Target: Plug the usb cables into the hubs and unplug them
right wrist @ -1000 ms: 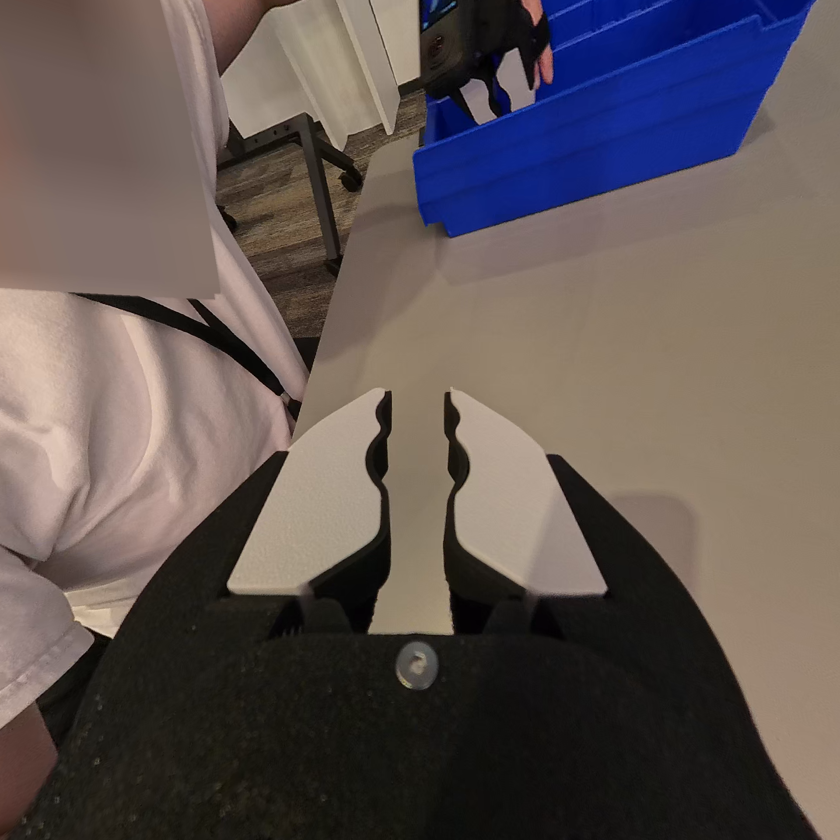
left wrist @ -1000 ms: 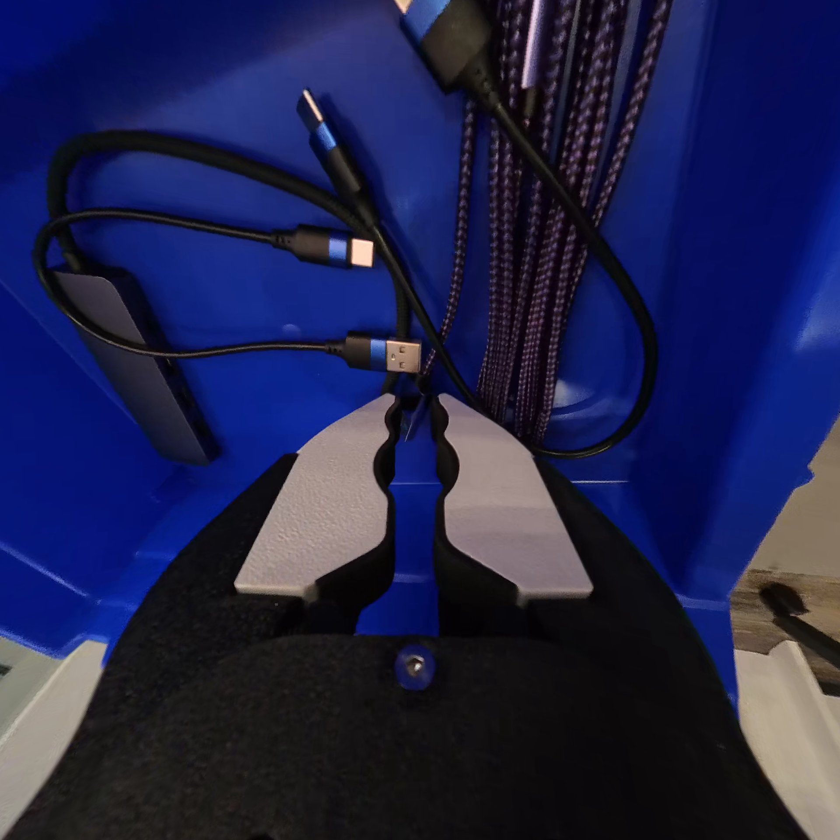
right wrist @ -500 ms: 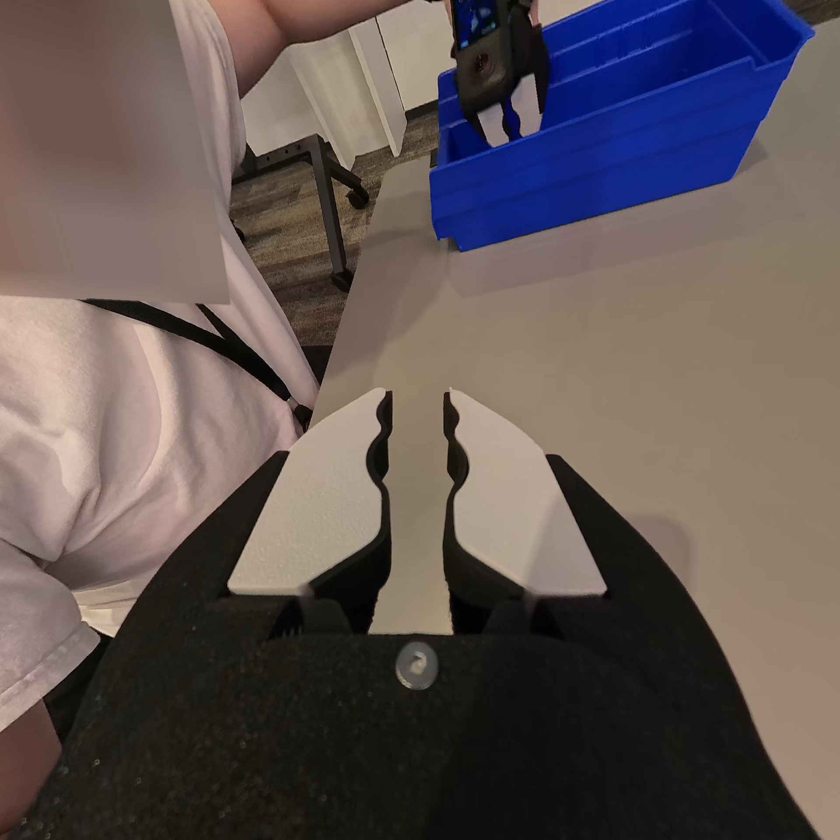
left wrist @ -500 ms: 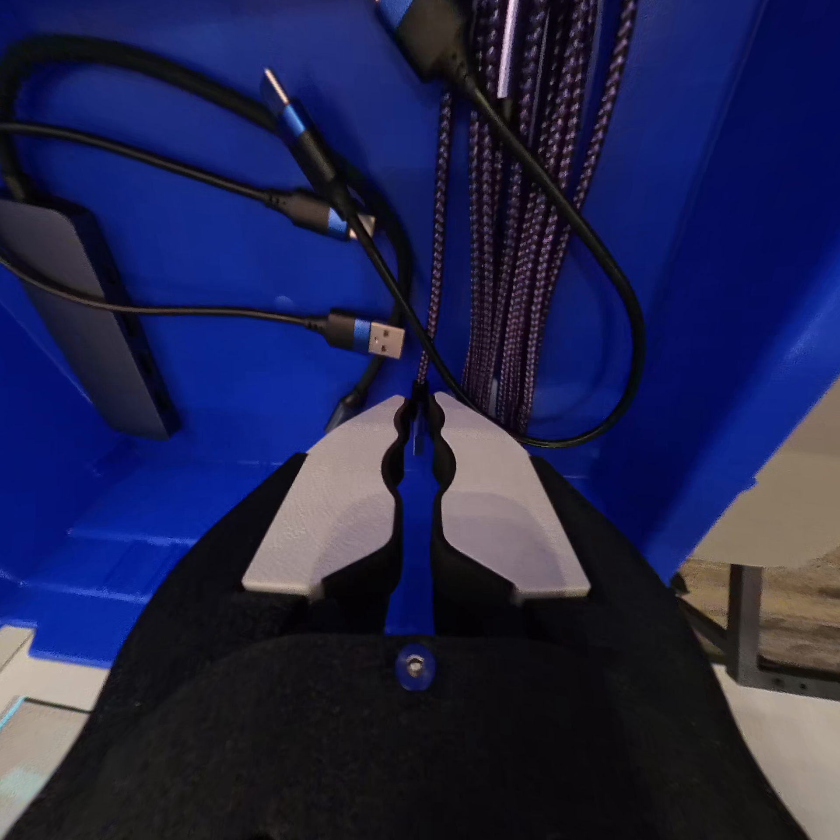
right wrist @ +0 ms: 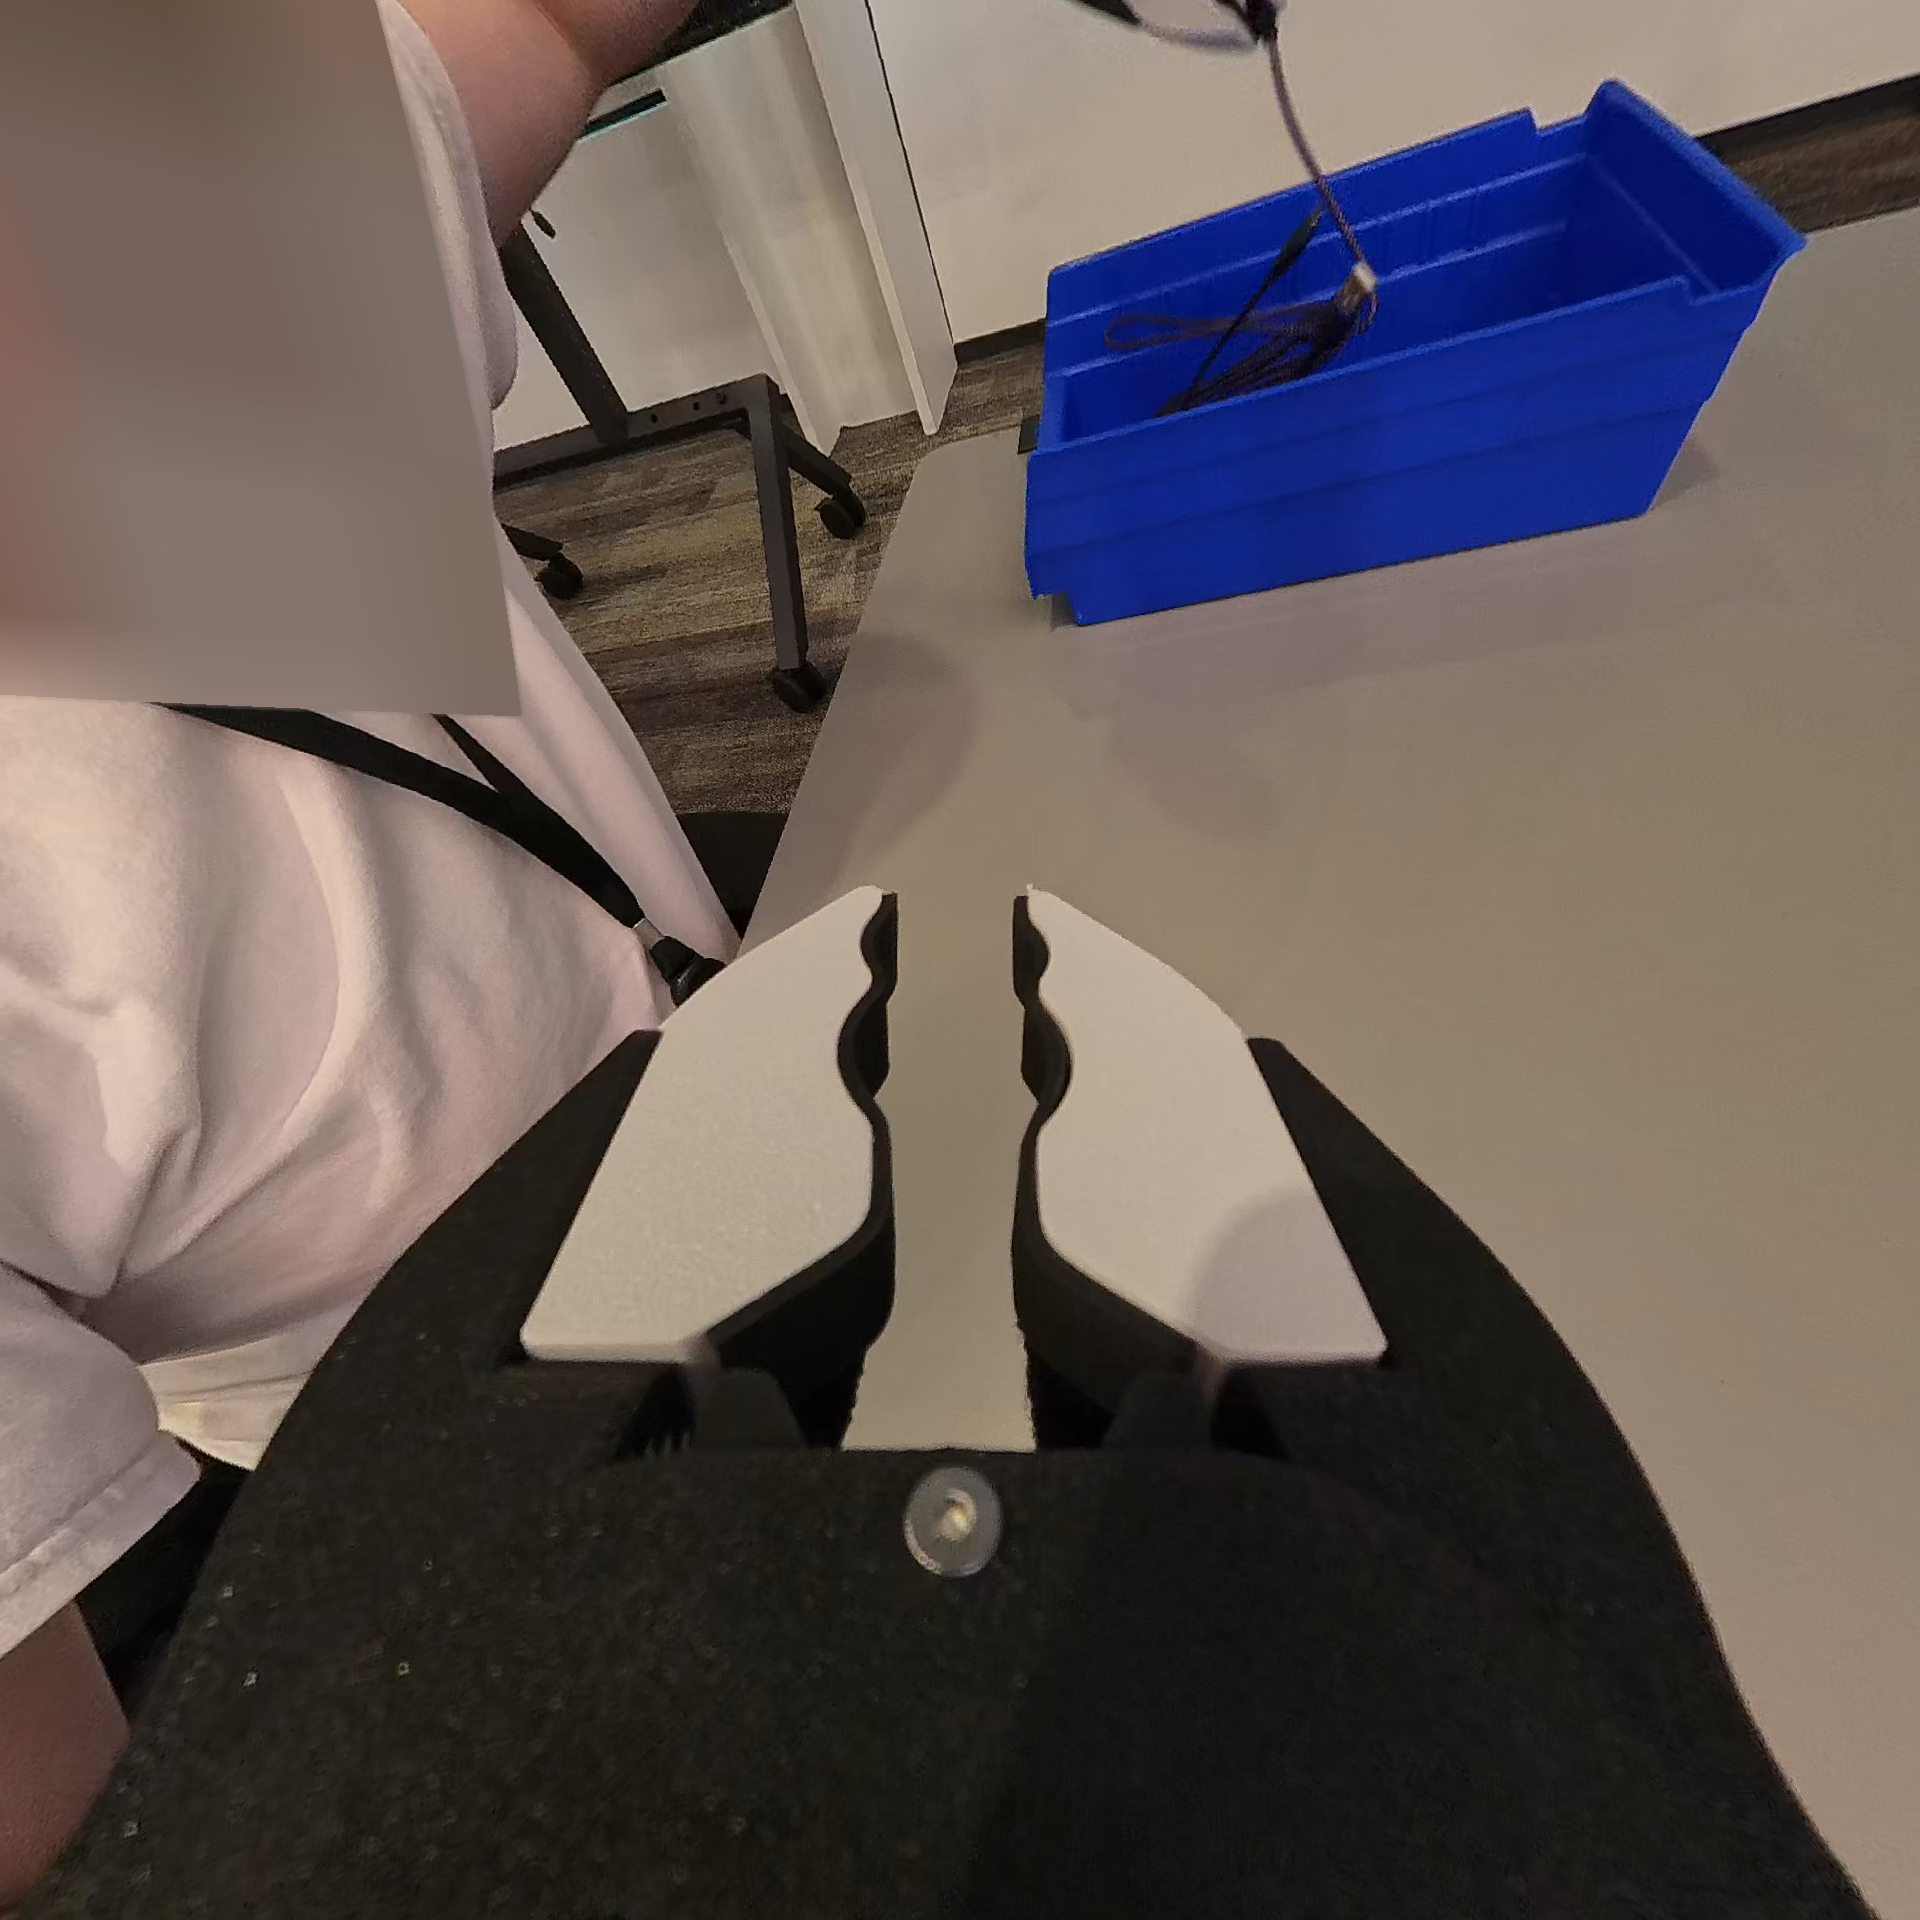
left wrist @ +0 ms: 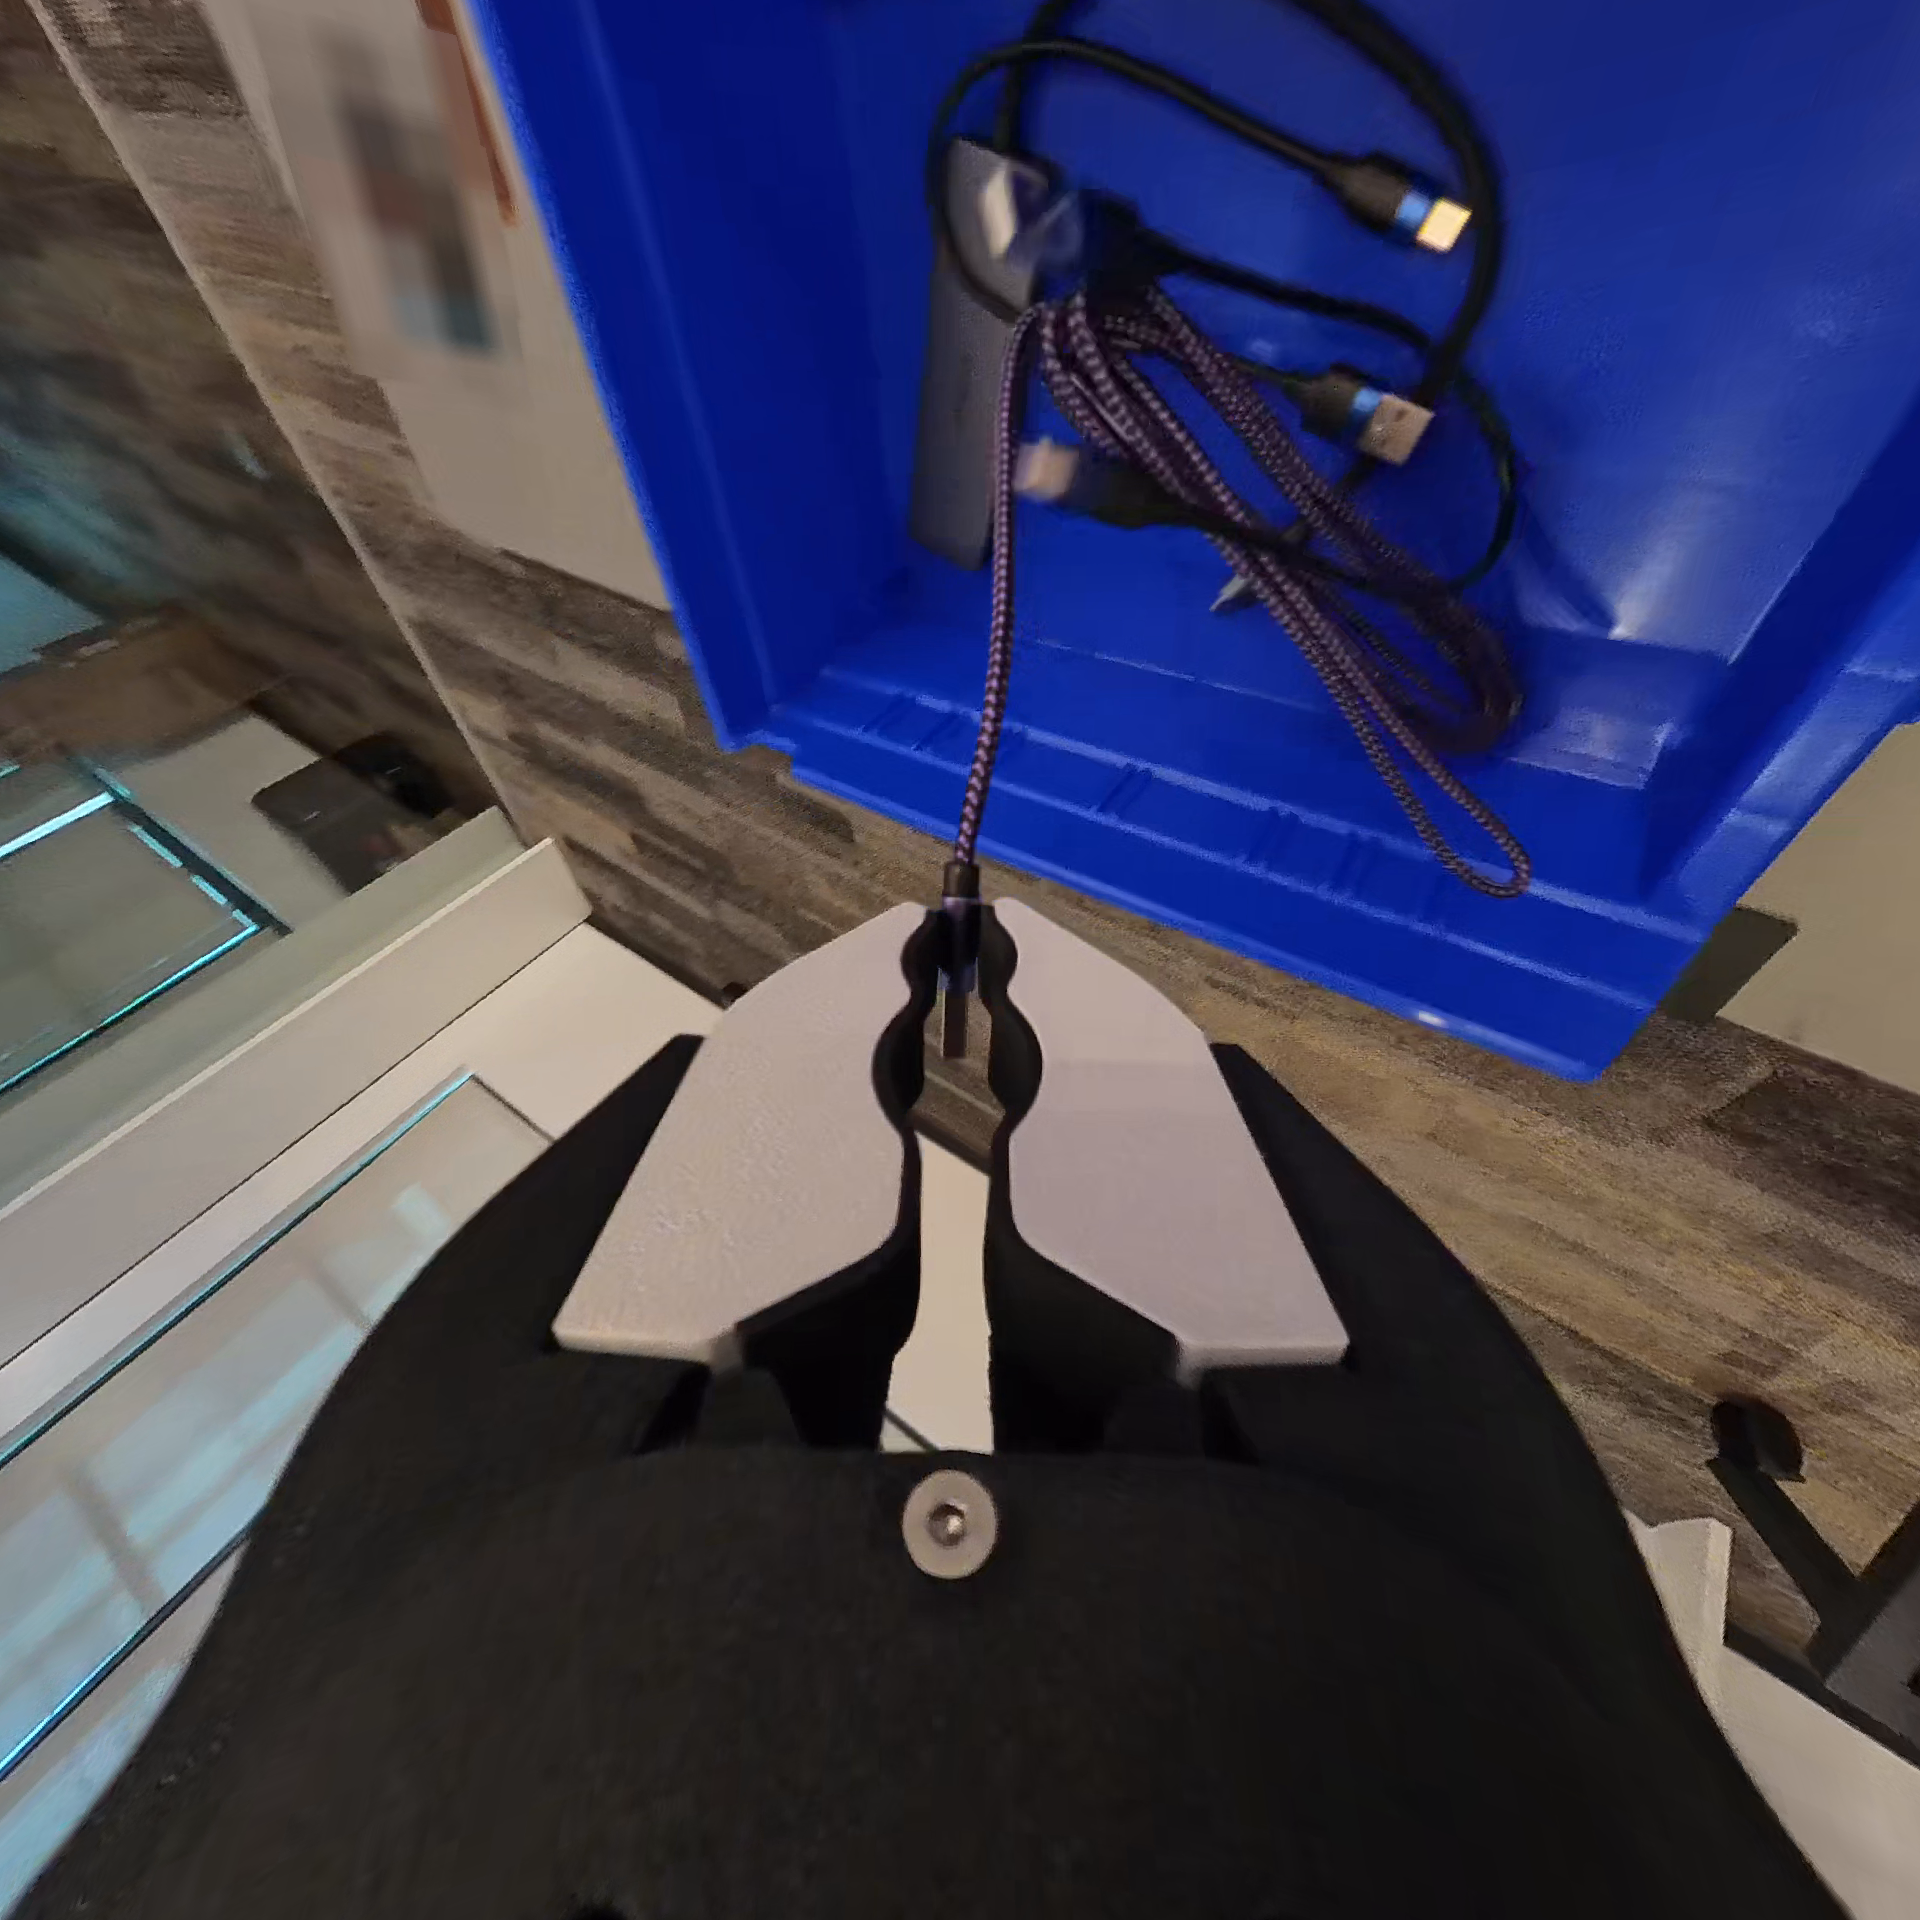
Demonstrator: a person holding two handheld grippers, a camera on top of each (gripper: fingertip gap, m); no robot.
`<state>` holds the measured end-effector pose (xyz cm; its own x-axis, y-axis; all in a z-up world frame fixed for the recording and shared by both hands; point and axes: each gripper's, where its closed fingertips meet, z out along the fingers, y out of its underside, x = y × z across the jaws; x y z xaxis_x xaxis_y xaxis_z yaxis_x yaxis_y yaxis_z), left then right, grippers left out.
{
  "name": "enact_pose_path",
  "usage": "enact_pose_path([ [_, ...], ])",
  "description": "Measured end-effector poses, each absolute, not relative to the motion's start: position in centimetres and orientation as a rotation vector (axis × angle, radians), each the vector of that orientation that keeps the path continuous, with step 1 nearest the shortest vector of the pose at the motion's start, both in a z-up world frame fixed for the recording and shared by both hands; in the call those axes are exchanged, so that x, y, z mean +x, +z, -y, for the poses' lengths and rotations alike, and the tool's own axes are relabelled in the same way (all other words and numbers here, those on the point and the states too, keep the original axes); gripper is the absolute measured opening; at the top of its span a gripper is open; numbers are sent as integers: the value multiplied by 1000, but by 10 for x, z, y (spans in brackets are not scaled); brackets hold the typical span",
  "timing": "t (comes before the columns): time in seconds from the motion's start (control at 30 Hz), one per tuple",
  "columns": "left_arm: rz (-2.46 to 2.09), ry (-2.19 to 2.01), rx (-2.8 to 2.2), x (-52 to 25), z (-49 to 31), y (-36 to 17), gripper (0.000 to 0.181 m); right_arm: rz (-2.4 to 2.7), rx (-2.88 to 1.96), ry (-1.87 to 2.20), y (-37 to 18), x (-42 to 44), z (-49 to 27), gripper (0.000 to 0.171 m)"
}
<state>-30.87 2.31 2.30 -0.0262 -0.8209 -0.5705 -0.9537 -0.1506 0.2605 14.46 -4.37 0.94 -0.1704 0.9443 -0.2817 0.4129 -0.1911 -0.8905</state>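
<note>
My left gripper (left wrist: 958,914) is shut on the plug end of a purple braided USB cable (left wrist: 992,644) and holds it high above the blue bin (left wrist: 1195,790). The cable hangs taut down into the bin, where its bundle (left wrist: 1299,540) lies. A grey hub (left wrist: 961,364) lies in the bin with black cables and their blue-collared plugs (left wrist: 1382,416) around it. My right gripper (right wrist: 954,914) is open and empty, low over the grey table (right wrist: 1455,831). In the right wrist view the bin (right wrist: 1351,478) stands at the table's far end with the purple cable (right wrist: 1304,145) rising out of it.
A person in a white shirt (right wrist: 260,987) sits at the left of the table. Beyond the table edge are a wood-pattern floor (right wrist: 686,561), a wheeled table leg (right wrist: 784,499) and white furniture (right wrist: 831,208). The grey hub (left wrist: 961,364) is about 20 centimetres from my left fingertips.
My left gripper has lifted up and back out of the bin with the purple cable's plug in its jaws, pulling the cable up. The right gripper has barely moved.
</note>
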Motion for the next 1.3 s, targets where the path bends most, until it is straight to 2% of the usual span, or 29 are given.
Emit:
enact_pose_path([
  [0.27,-1762,1081,-1940,-294,-35,99,6,1570,-1523,1355,22,156,52,20],
  [0.47,-1601,1090,-1866,-272,-37,177,6,1566,-1481,1349,32,167,56,20],
  [0.6,-1526,993,-1788,-231,-30,229,6,1555,-1468,1330,35,178,57,20],
  [0.7,-1547,877,-1733,-188,-19,242,6,1538,-1458,1334,40,188,58,20],
  [0.93,-1740,524,-1630,-76,1,187,7,1492,-1467,1325,43,214,63,20],
  [1.17,-1969,202,-1548,22,10,59,6,1449,-1533,1291,33,237,72,20],
  [1.3,-2034,118,-1604,48,-5,-12,6,1424,-1584,1283,24,248,74,20],
])
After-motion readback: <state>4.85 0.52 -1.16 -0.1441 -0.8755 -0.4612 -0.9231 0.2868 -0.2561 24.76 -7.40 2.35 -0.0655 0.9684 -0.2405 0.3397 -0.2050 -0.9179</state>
